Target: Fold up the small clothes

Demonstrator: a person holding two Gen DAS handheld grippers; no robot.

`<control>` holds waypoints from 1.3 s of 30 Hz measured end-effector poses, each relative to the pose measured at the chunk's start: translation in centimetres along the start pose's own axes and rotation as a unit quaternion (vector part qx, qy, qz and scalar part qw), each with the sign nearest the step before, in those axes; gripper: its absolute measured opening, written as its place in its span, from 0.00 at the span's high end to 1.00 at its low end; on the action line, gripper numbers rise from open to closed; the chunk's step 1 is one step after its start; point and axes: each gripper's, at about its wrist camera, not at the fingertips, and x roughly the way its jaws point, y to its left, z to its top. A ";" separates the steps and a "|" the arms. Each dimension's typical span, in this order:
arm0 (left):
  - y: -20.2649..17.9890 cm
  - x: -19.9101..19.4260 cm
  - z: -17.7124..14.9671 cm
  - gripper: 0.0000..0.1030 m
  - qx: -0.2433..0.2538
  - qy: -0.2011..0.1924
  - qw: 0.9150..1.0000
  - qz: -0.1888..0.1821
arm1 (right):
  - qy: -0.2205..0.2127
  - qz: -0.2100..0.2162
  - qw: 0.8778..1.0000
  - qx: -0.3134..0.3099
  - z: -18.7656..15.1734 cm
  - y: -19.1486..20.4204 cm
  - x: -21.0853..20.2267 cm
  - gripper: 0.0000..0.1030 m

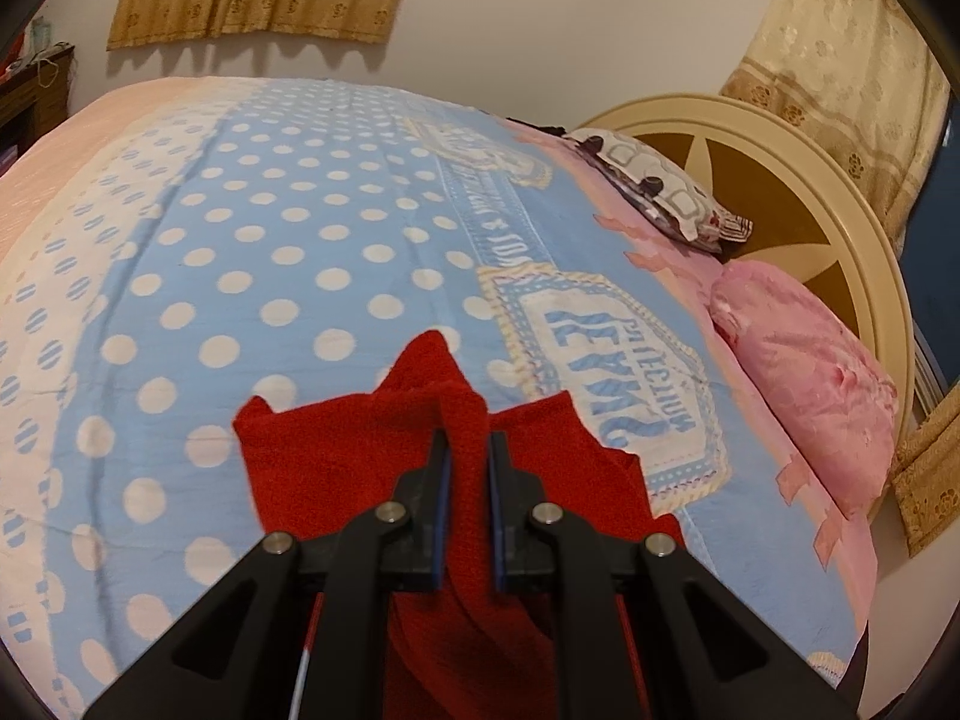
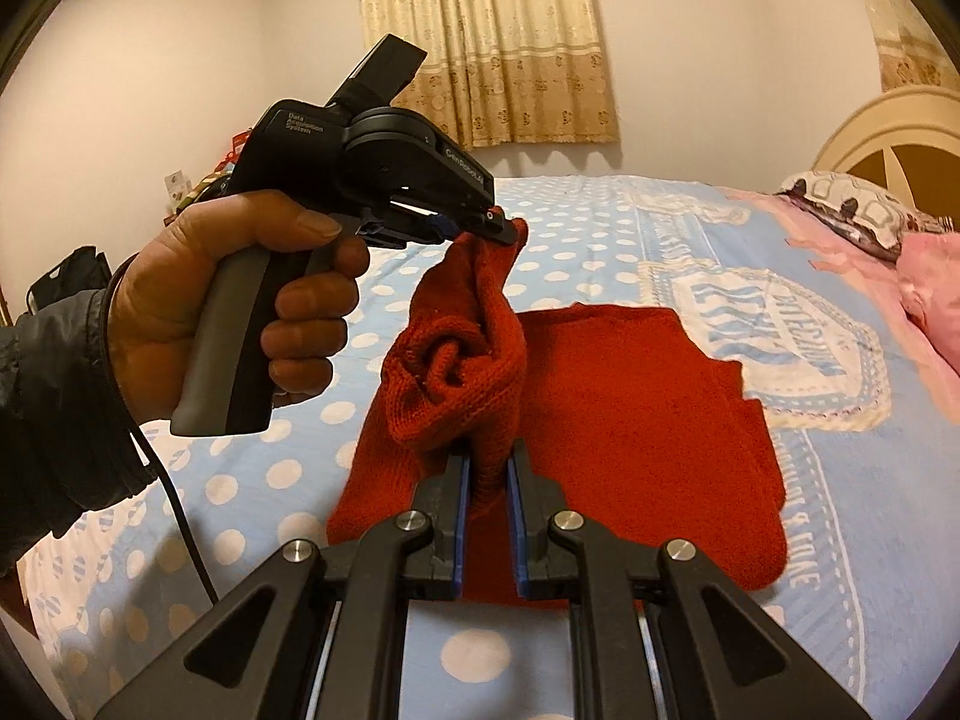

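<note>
In the left wrist view, a fold of the red knitted garment is pinched by the left claw; the rest is spread on the bed, over a soft cover with white dots on blue.

In the right wrist view, another bunched edge is clamped by the right claw. The lifted part is rolled and ribbed, the lower part lies flat. The fold is judged begun but not laid down.
</note>
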 end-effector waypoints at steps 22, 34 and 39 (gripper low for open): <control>-5.9 4.4 0.1 0.90 0.040 0.025 0.999 -0.006 | 0.010 -0.009 0.995 0.095 -1.4 -7.1 -0.9 0.91; -9.4 8.4 -0.6 0.90 0.073 0.053 0.996 0.013 | 0.043 0.003 0.977 0.207 -3.1 -11.7 -0.5 0.91; -11.2 9.6 -1.6 0.89 0.117 0.059 0.991 0.040 | 0.054 0.007 0.967 0.249 -3.9 -13.2 -0.4 0.91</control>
